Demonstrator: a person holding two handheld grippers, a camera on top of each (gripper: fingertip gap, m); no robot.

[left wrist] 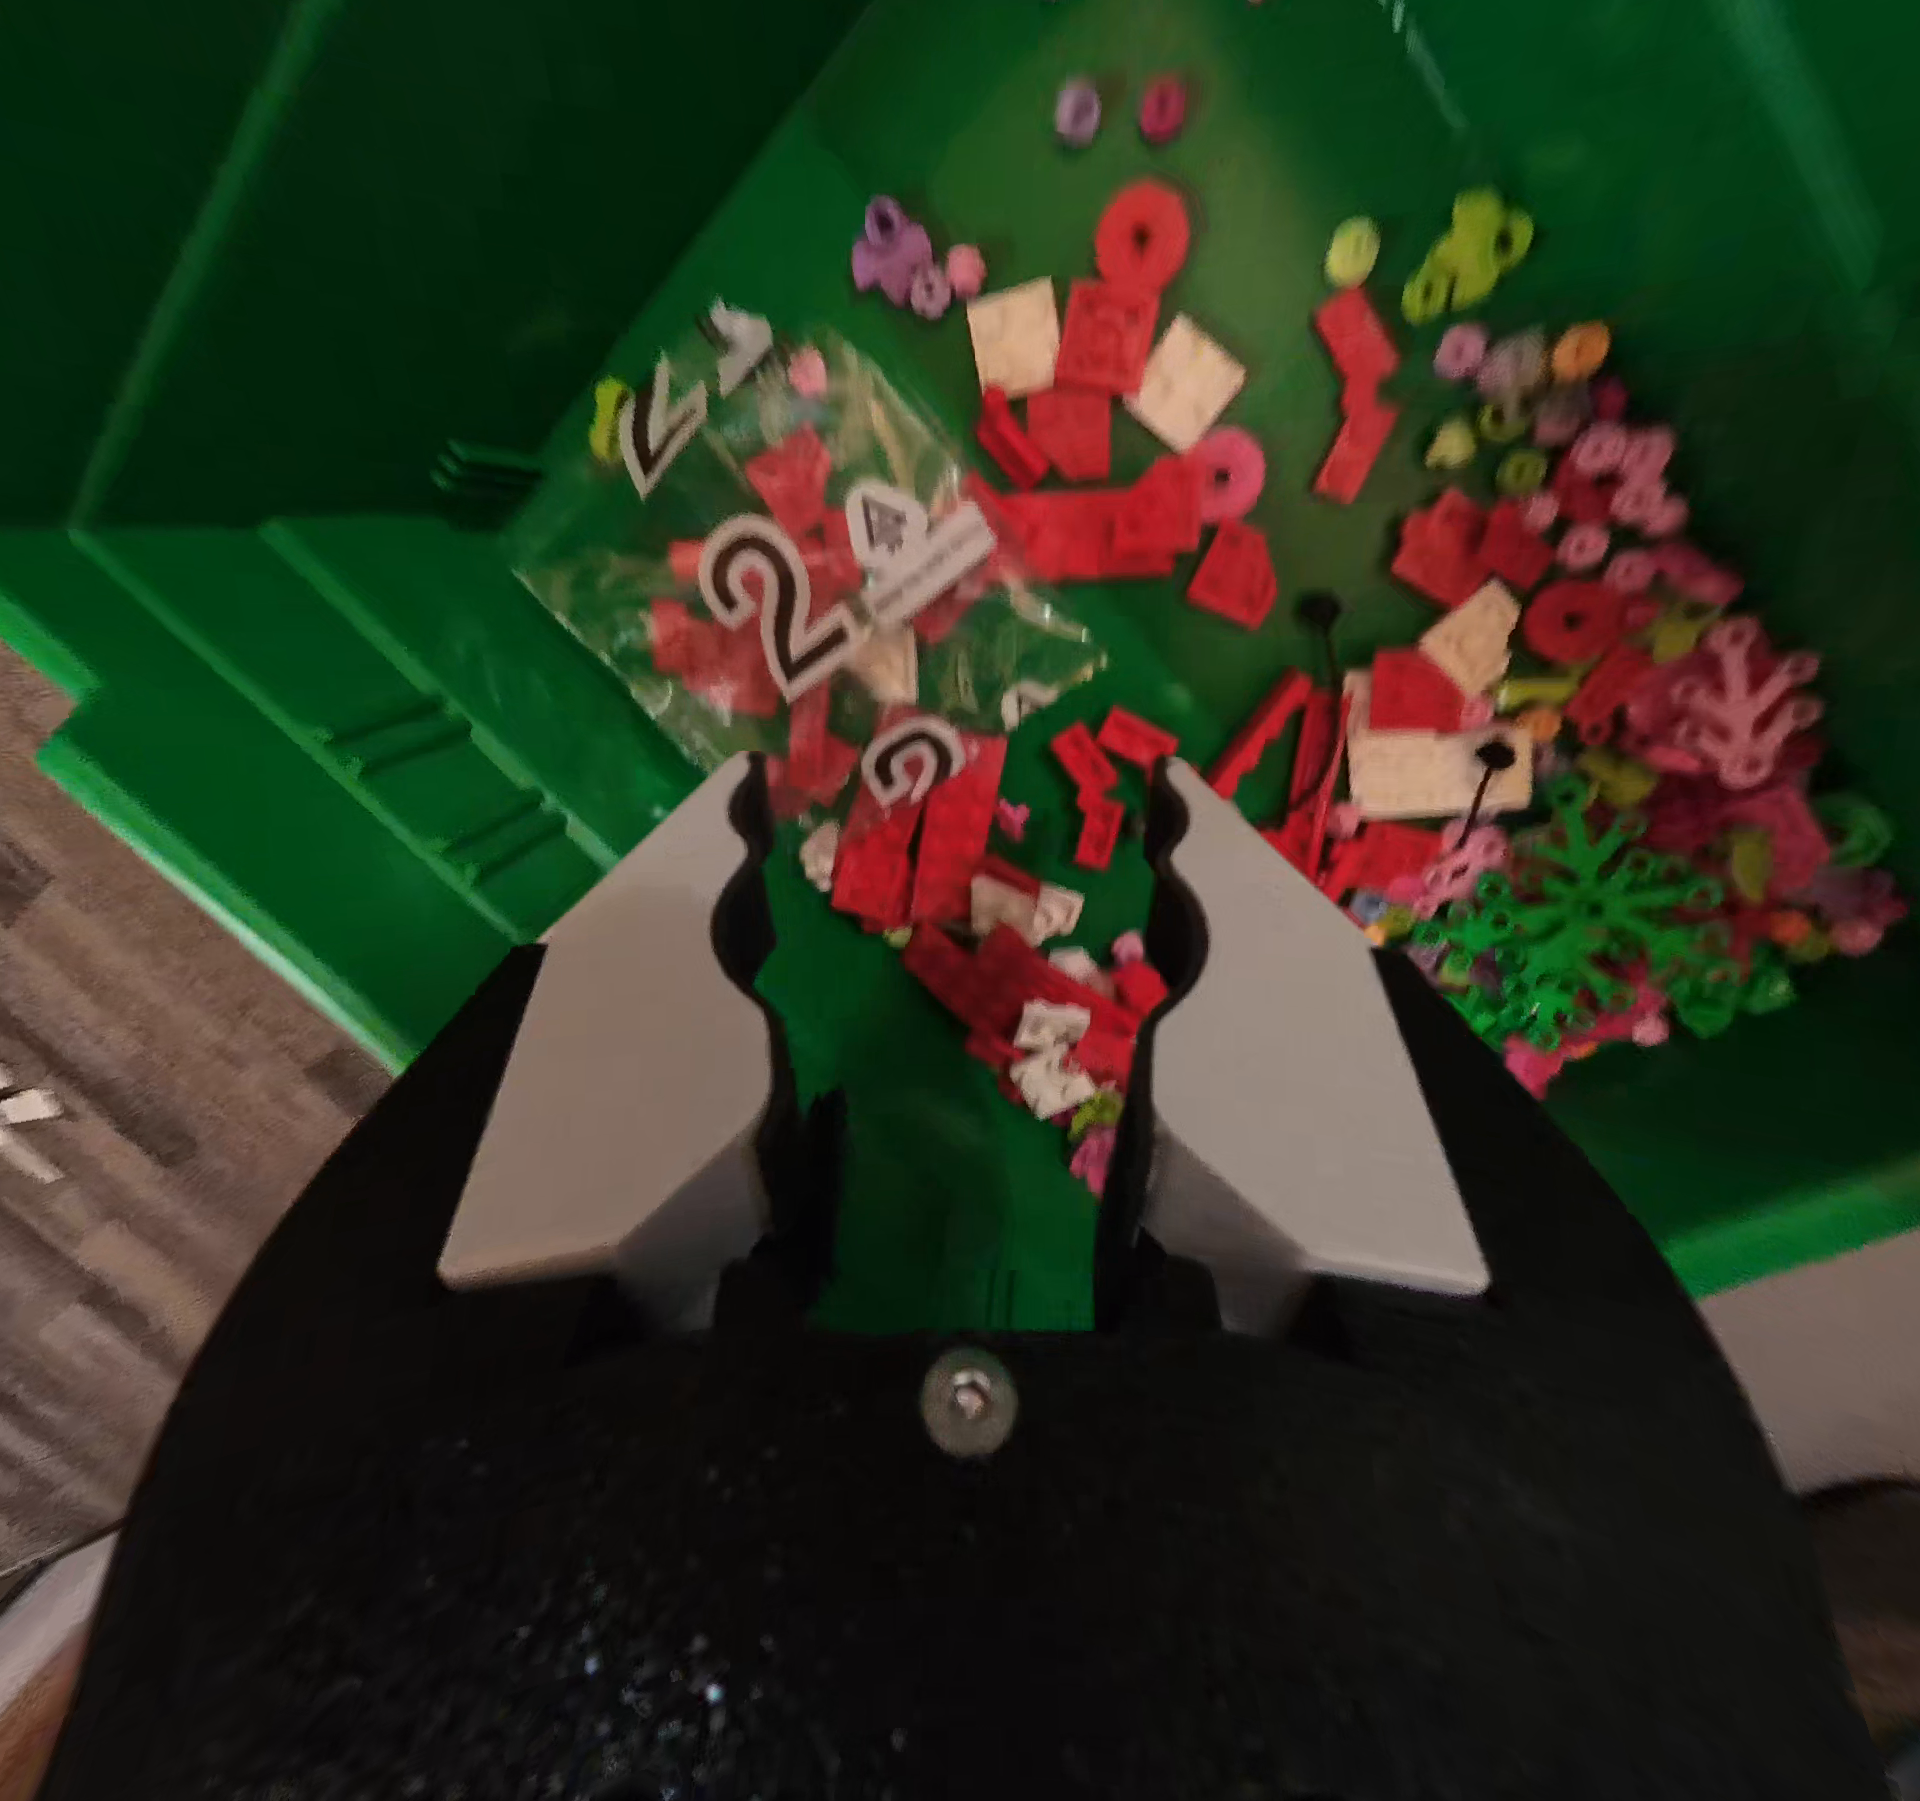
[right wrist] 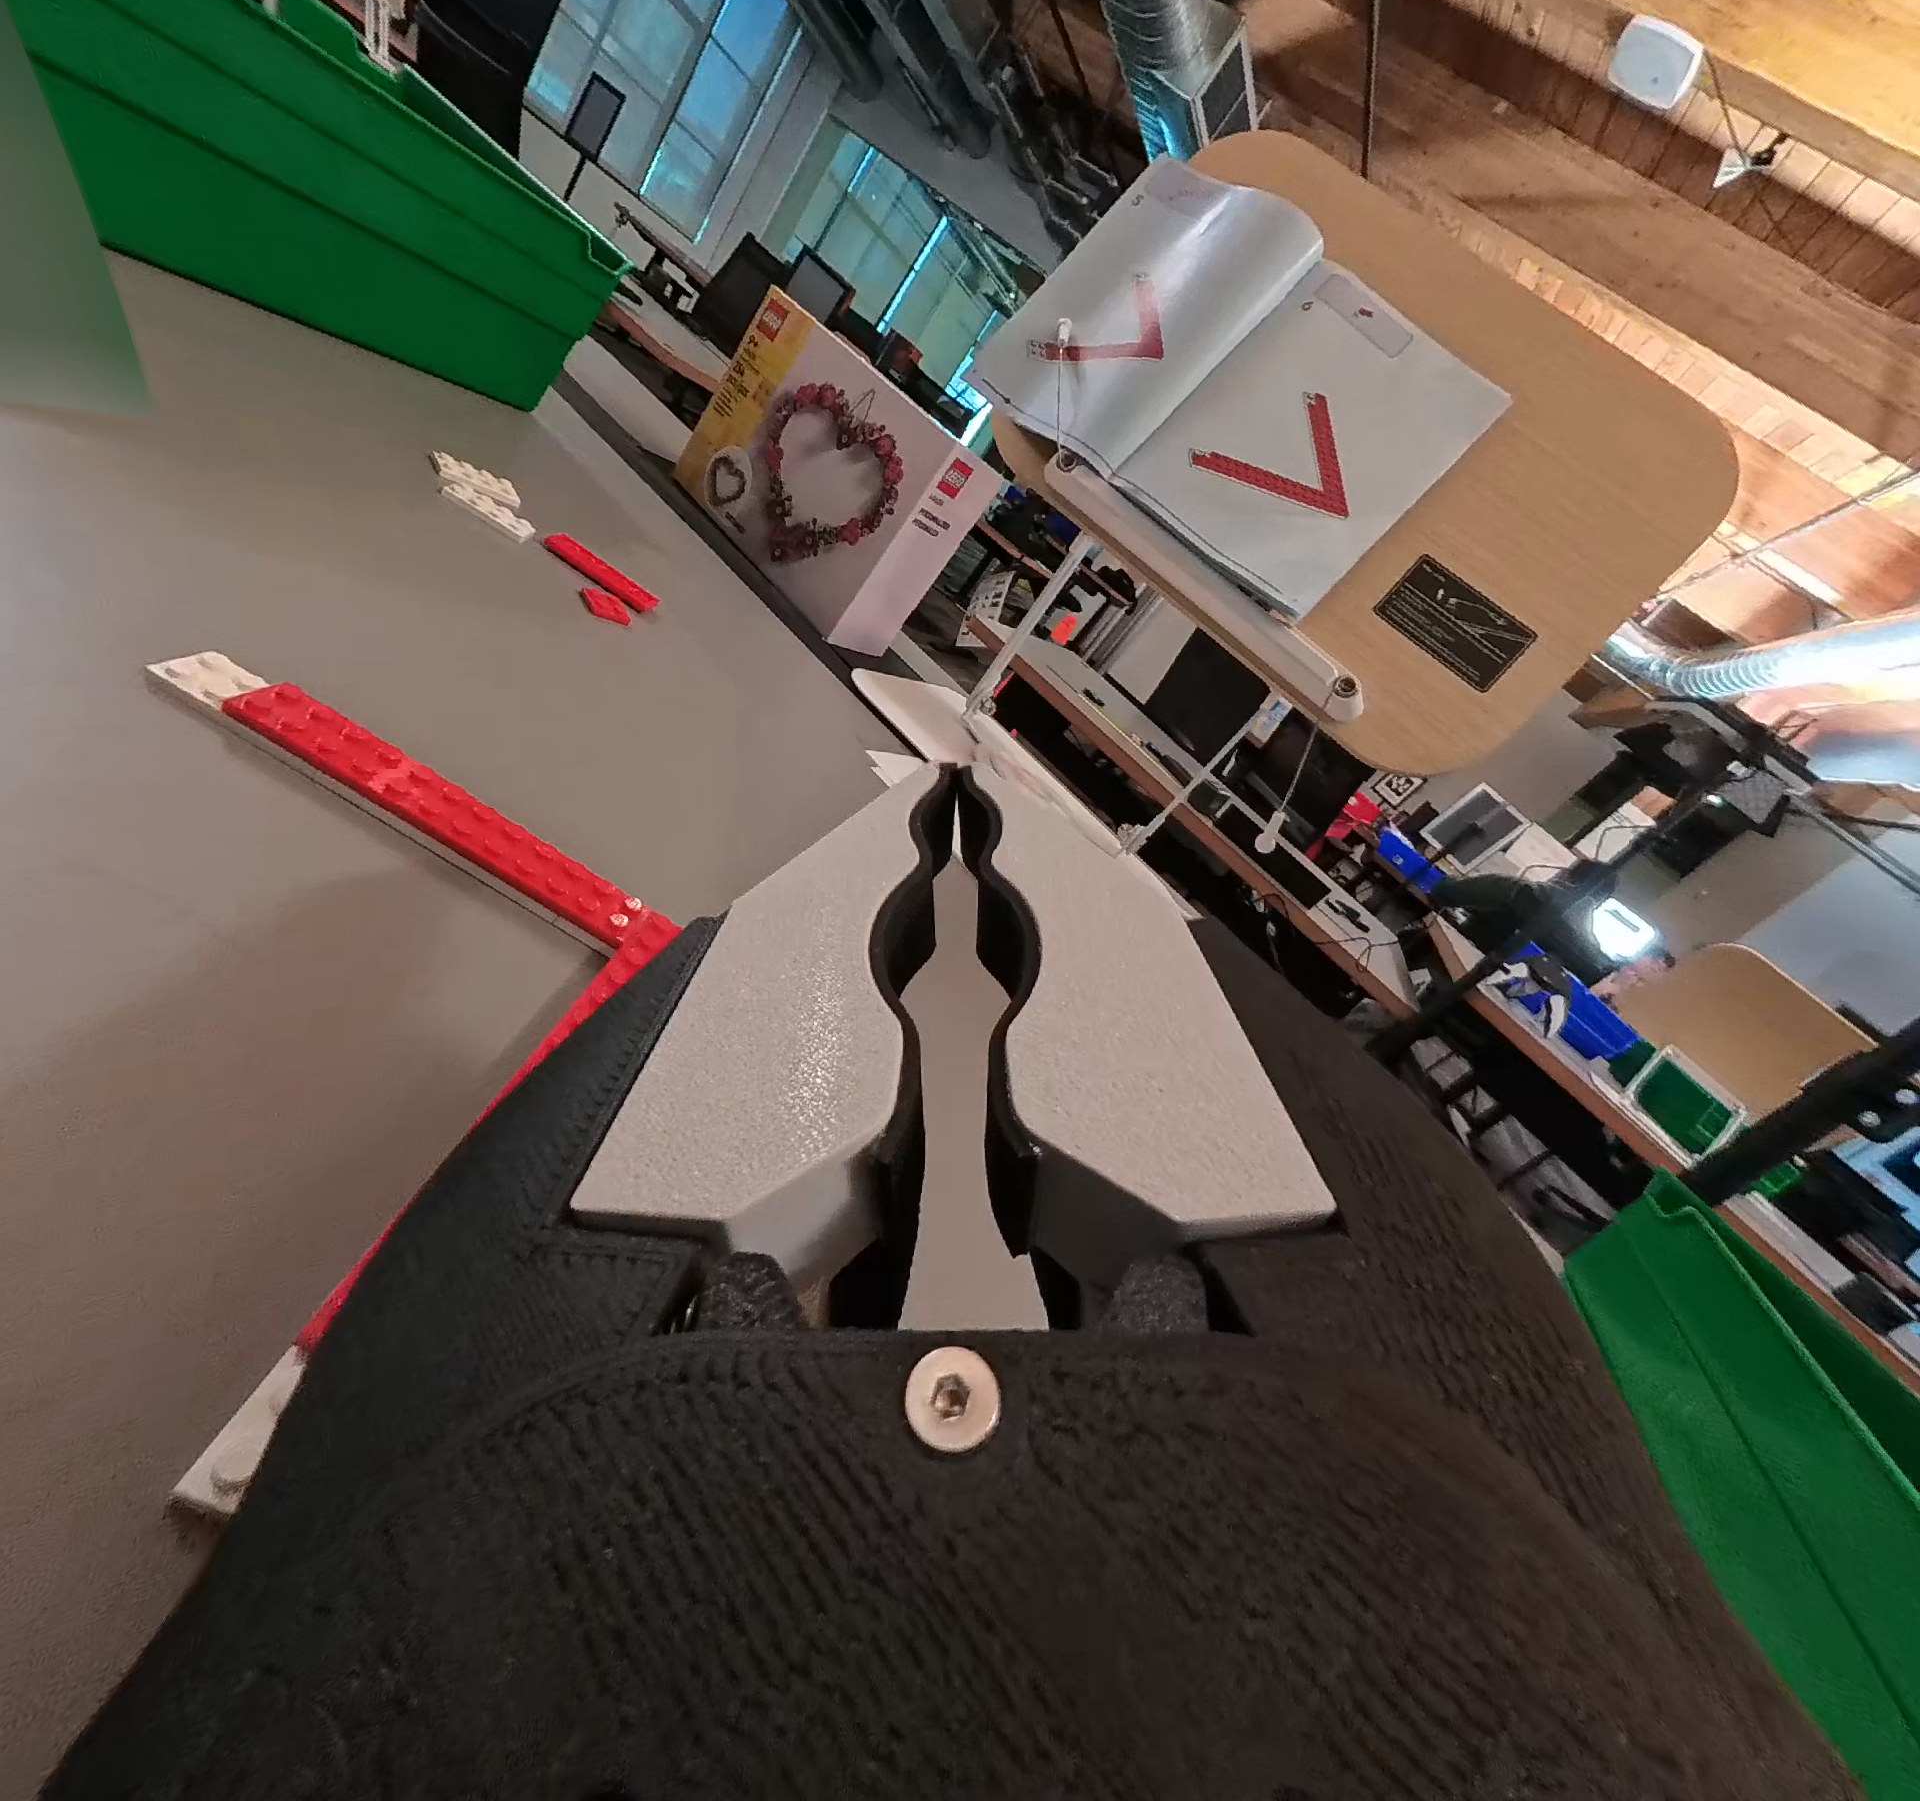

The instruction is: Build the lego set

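Observation:
My left gripper is open and empty above a green bin of loose lego pieces. Red plates and small white pieces lie below its fingertips. A clear numbered bag with red parts lies to the left in the bin. Pink, red and green flower pieces are heaped at the right. My right gripper is shut and empty, low over the grey table. A V-shaped build of long red plates with white ends lies on the table at its left, its corner hidden under the gripper body.
Small red plates and white plates lie farther on the table. A green bin stands at the back left, another green bin at the right. The set's box and an open instruction booklet on a stand are ahead.

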